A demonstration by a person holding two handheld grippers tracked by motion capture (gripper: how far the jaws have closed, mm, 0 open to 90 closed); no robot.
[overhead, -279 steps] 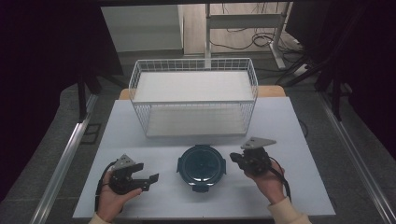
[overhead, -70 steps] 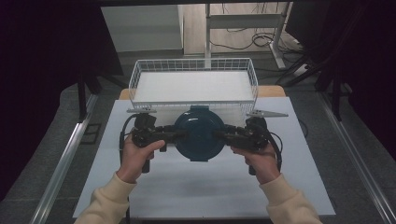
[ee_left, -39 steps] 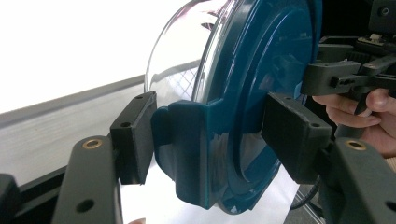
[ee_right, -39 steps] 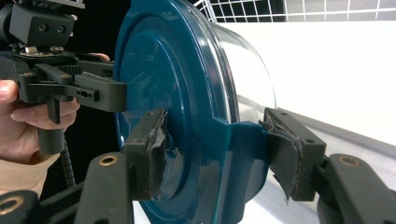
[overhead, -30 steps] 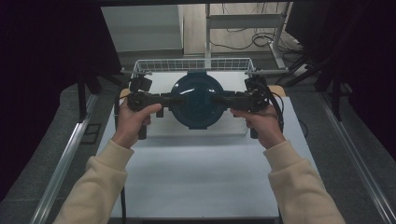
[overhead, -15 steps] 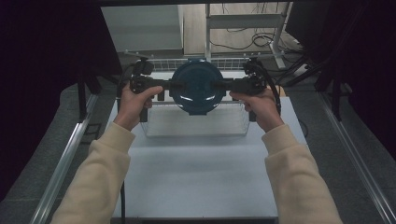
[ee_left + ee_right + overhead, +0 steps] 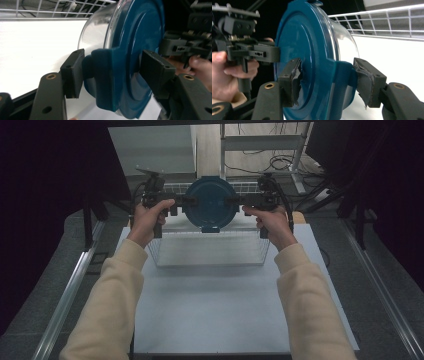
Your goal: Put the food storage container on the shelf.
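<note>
Both arms outstretched, left claw (image 7: 176, 200) and right claw (image 7: 239, 200) clamped, facing each other

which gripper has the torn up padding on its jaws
The right gripper. Its jaw padding is ragged and peeling where it clamps the blue lid's tab; the left gripper's pads look smooth and whole.

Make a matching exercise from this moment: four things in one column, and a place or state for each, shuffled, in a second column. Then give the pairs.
Things
1. blue lid
2. wire basket
3. left gripper
4. clear container

Places or states
A. stands on the white table, beneath the lifted item
B. clamped on a side latch, opposite the right gripper
C. faces the high camera, tilted on edge
D. see-through body behind the lid, toward the basket

Pairs: 1-C, 2-A, 3-B, 4-D
</note>
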